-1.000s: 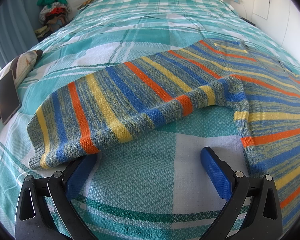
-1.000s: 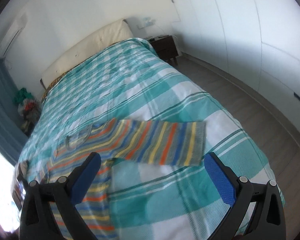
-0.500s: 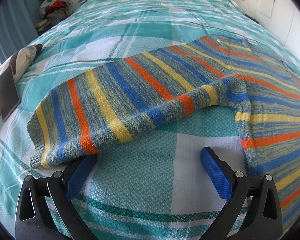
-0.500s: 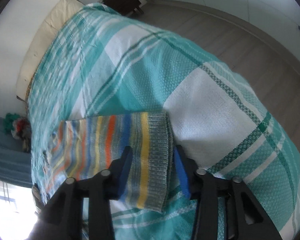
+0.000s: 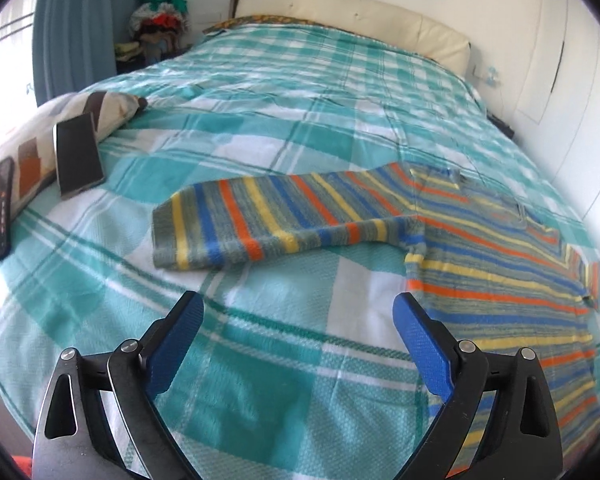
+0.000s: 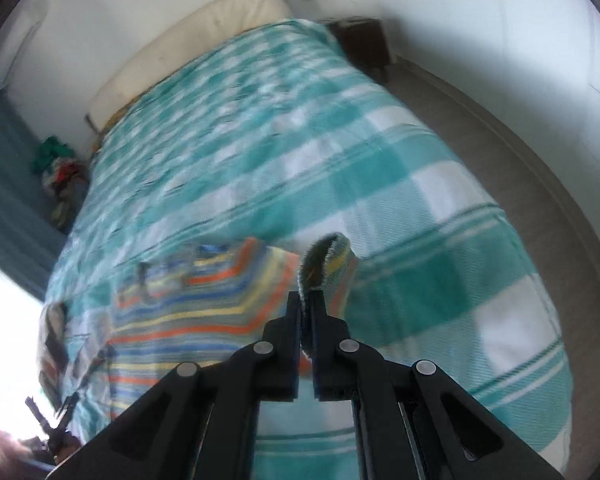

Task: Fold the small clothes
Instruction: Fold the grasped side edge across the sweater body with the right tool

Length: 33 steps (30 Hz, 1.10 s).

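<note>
Right hand-held gripper had just clamped onto the striped sweater's sleeve cuff and lifted it off the bed, starting the fold; left hand-held gripper hung spread, empty, having backed away.

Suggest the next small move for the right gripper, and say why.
Probably carry the cuff across onto the sweater body. The right gripper is shut on that cuff, lifted off the bedspread, while the other sleeve still lies spread and the left gripper hangs open, holding nothing.
</note>
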Tool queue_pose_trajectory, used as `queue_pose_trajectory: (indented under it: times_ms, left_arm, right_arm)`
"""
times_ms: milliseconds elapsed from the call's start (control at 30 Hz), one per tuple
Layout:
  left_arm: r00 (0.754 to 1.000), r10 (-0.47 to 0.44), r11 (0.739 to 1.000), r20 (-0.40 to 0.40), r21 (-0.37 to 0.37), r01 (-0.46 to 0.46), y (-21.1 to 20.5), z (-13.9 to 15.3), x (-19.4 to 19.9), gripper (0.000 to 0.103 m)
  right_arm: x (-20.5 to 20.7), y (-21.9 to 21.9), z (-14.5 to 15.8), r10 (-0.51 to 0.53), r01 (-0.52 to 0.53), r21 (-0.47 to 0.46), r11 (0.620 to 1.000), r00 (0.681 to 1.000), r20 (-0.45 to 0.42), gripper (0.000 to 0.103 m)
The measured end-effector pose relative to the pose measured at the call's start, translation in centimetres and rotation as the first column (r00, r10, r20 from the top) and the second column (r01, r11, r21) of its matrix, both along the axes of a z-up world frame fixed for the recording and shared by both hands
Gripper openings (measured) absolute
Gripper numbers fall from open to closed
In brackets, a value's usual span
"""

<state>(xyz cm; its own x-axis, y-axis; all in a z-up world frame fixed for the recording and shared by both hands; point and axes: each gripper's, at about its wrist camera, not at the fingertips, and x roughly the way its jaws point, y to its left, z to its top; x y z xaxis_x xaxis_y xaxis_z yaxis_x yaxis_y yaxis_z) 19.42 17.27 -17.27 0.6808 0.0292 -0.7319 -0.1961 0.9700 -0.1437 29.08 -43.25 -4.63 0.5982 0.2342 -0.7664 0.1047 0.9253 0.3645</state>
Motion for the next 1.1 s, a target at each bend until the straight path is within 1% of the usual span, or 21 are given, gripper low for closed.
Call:
queue_pose_trajectory:
  times_ms: [100,200,233,267,300,333,367,400,433,500,567,600,667,733,833,900,967,1000,1033,1067,1100]
  left_arm:
    - [0.999,0.032,0.998,-0.027,-0.060,-0.034,1.4,-1.8,-0.6,0.096]
    - [0.995,0.084,0.989,-0.061,-0.113,-0.090,3.0,-2.9,-0.8,0.096]
    - [0.993,0.100,0.983,-0.057,-0.146,-0.107,3.7,-3.0,-0.9,0.096]
    - [0.993,0.110,0.979,-0.050,-0.168,-0.117,4.1,-3.1,-1.0,0.096]
    - [0.992,0.115,0.977,-0.047,-0.177,-0.121,4.4,-3.0,-1.2,0.096]
    - [0.992,0.116,0.976,-0.047,-0.178,-0.123,4.6,-3.0,-1.3,0.096]
    - [0.992,0.117,0.977,-0.047,-0.176,-0.123,4.6,-3.0,-1.4,0.096]
    - [0.992,0.120,0.976,-0.045,-0.177,-0.126,4.9,-3.0,-1.5,0.096]
    - [0.992,0.123,0.975,-0.043,-0.183,-0.128,5.0,-3.0,-1.6,0.096]
    - [0.991,0.127,0.971,-0.037,-0.198,-0.132,5.4,-3.2,-1.6,0.096]
    - [0.991,0.125,0.972,-0.037,-0.197,-0.130,5.5,-3.4,-1.7,0.096]
    - [0.992,0.122,0.973,-0.037,-0.191,-0.127,5.4,-3.4,-1.6,0.096]
    - [0.993,0.115,0.978,-0.038,-0.171,-0.120,5.2,-3.4,-1.7,0.096]
    - [0.993,0.112,0.980,-0.037,-0.158,-0.116,5.0,-3.4,-1.8,0.097]
    - [0.992,0.118,0.981,-0.038,-0.148,-0.122,4.9,-3.6,-1.8,0.098]
    - [0.991,0.123,0.984,-0.047,-0.124,-0.128,4.6,-3.9,-1.6,0.098]
    - [0.990,0.126,0.987,-0.056,-0.090,-0.131,4.1,-4.0,-1.4,0.098]
    - [0.990,0.127,0.989,-0.060,-0.072,-0.131,3.9,-4.0,-1.3,0.098]
    - [0.990,0.127,0.990,-0.063,-0.060,-0.131,3.7,-4.0,-1.3,0.098]
    - [0.990,0.128,0.990,-0.064,-0.057,-0.131,3.7,-4.0,-1.4,0.098]
    - [0.989,0.130,0.989,-0.064,-0.057,-0.134,3.7,-4.0,-1.4,0.098]
  right_arm:
    - [3.2,8.1,1.3,0.143,-0.144,0.031,0.989,0.989,0.023,0.004]
    - [6.1,15.5,0.8,0.251,-0.253,0.032,0.967,0.967,0.047,0.004]
    - [6.8,17.2,0.2,0.276,-0.279,0.058,0.958,0.959,0.060,0.005]
    - [7.8,18.7,-0.8,0.308,-0.315,0.127,0.941,0.949,0.071,0.007]
    - [8.4,19.6,-1.9,0.328,-0.334,0.181,0.925,0.943,0.062,0.017]
    - [9.1,20.2,-3.0,0.332,-0.331,0.216,0.919,0.943,0.032,0.044]
    - [9.2,20.3,-3.5,0.320,-0.319,0.227,0.920,0.947,0.032,0.056]
    - [8.9,20.0,-3.6,0.309,-0.311,0.223,0.924,0.950,0.046,0.061]
    - [8.7,19.4,-3.5,0.301,-0.306,0.208,0.929,0.952,0.057,0.061]
    - [8.6,18.0,-3.0,0.292,-0.295,0.133,0.946,0.956,0.042,0.061]
    - [7.9,16.4,-3.0,0.286,-0.286,-0.027,0.958,0.958,0.009,0.060]
    - [7.9,16.1,-3.2,0.299,-0.297,-0.104,0.949,0.954,-0.002,0.060]
    - [6.3,14.8,-4.4,0.331,-0.328,-0.281,0.902,0.943,-0.038,0.060]
    - [4.3,13.8,-6.8,0.382,-0.391,-0.379,0.839,0.918,-0.103,0.060]
    - [1.7,13.6,-11.1,0.446,-0.495,-0.416,0.763,0.869,-0.217,0.061]
    - [1.5,13.7,-13.6,0.435,-0.507,-0.435,0.745,0.862,-0.259,0.061]
    - [2.2,13.0,-15.1,0.382,-0.452,-0.472,0.757,0.892,-0.242,0.058]
    - [2.5,12.1,-15.5,0.324,-0.388,-0.511,0.767,0.922,-0.214,0.052]
    - [2.7,10.6,-15.9,0.244,-0.311,-0.540,0.782,0.950,-0.193,0.051]
    - [2.9,8.1,-16.6,0.169,-0.234,-0.484,0.844,0.970,-0.174,0.057]
    - [2.7,6.0,-17.3,0.112,-0.169,-0.397,0.902,0.980,-0.163,0.069]
